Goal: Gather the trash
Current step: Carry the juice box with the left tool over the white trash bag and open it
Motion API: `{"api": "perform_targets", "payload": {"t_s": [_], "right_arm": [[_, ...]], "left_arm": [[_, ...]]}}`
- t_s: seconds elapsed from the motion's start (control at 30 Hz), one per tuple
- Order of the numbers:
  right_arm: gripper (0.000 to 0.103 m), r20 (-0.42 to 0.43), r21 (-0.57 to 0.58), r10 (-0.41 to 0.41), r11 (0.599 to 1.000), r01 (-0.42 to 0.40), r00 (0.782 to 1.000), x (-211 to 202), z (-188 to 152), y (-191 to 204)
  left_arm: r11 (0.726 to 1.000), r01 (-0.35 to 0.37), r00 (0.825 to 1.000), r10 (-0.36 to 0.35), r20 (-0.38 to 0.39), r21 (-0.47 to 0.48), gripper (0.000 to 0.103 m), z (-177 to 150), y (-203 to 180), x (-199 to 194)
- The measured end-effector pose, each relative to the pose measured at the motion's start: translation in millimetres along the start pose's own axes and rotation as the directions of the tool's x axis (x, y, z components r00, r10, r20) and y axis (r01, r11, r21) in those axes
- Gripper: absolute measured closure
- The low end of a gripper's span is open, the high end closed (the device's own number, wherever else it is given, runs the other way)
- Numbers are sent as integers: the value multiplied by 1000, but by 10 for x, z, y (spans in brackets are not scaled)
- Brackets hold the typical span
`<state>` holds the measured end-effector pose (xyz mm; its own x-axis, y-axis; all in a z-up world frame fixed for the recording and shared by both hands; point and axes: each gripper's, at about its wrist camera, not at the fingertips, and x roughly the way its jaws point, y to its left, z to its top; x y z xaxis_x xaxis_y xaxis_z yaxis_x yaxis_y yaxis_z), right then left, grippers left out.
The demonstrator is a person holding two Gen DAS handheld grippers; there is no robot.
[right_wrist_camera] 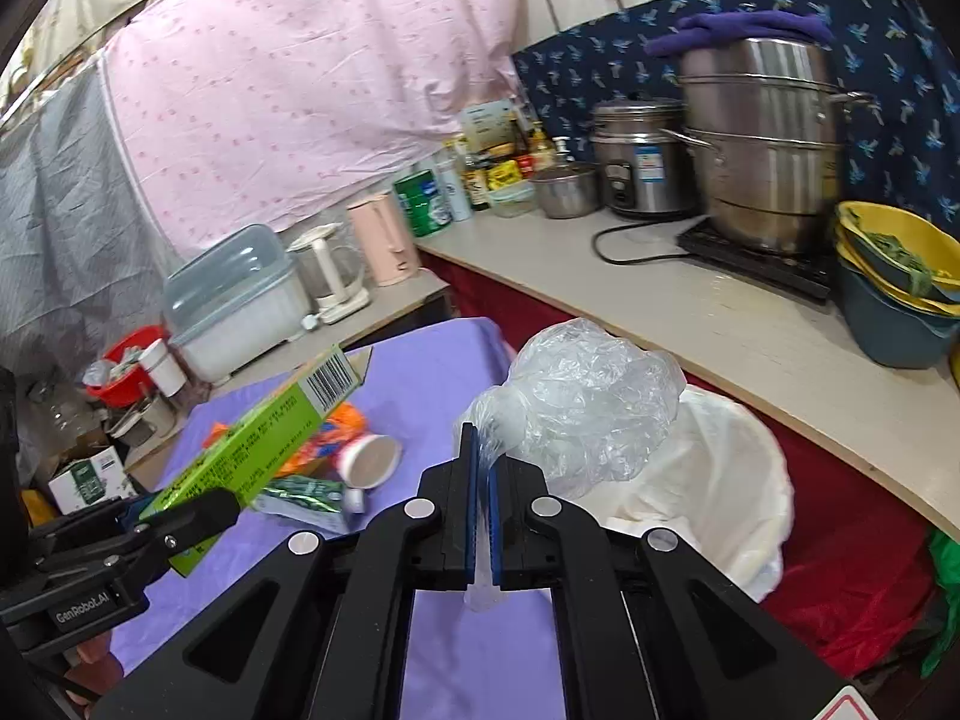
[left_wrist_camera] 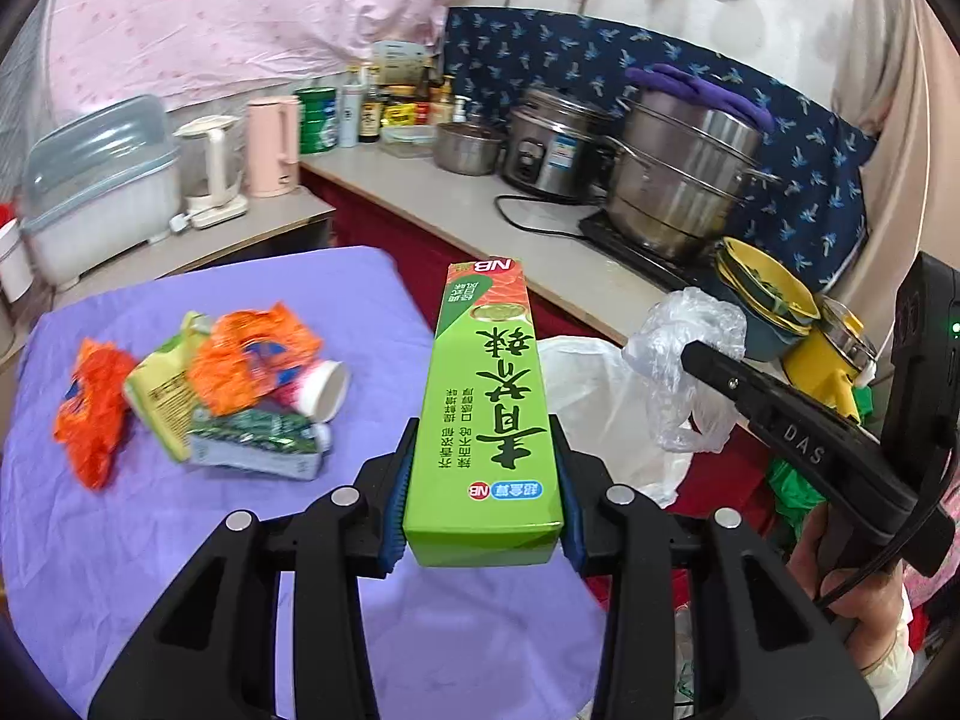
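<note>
The left gripper (left_wrist_camera: 486, 480) clamps one green carton (left_wrist_camera: 489, 396) by its long sides, lifted above the right edge of the purple-covered table (left_wrist_camera: 120, 540). The right gripper (right_wrist_camera: 483, 516) is closed on one crumpled clear plastic bag (right_wrist_camera: 576, 402), held over the near-left rim of one white-lined bin (right_wrist_camera: 720, 480) just beside the table's right edge. Remaining trash lies in one pile toward the table's far-left part: two orange wrappers (left_wrist_camera: 90, 408), one yellow carton (left_wrist_camera: 159, 387), one green foil pack (left_wrist_camera: 258, 441), one white cup (left_wrist_camera: 327, 387) on its side.
</note>
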<state>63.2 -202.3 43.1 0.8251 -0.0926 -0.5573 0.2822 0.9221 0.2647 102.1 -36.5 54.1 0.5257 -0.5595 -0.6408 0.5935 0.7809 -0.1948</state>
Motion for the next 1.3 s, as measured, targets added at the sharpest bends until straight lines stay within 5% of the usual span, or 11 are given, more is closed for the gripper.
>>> {"api": "perform_targets", "payload": {"t_s": [0.37,0.83,1.07,1.3], "right_arm": [[100,-23,84,-69,994,71,997,81,-92,-701],[99,-88,159,-96,981,110,991,469,-187,-1150],[92,-104,171,-102,978,119,989,611,-210,-1194],[71,-85,172,-111,977,124,990,604,-176,-1182]], "left_arm": [[990,71,996,-64,-63,119,66,80,-731,593],[987,103,984,-82,-161,126,66,73,-952,1267],[990,90,981,-69,-183,107,65,63,-900,1459],[992,81,982,-63,-175,95,60,92,-884,1492]]}}
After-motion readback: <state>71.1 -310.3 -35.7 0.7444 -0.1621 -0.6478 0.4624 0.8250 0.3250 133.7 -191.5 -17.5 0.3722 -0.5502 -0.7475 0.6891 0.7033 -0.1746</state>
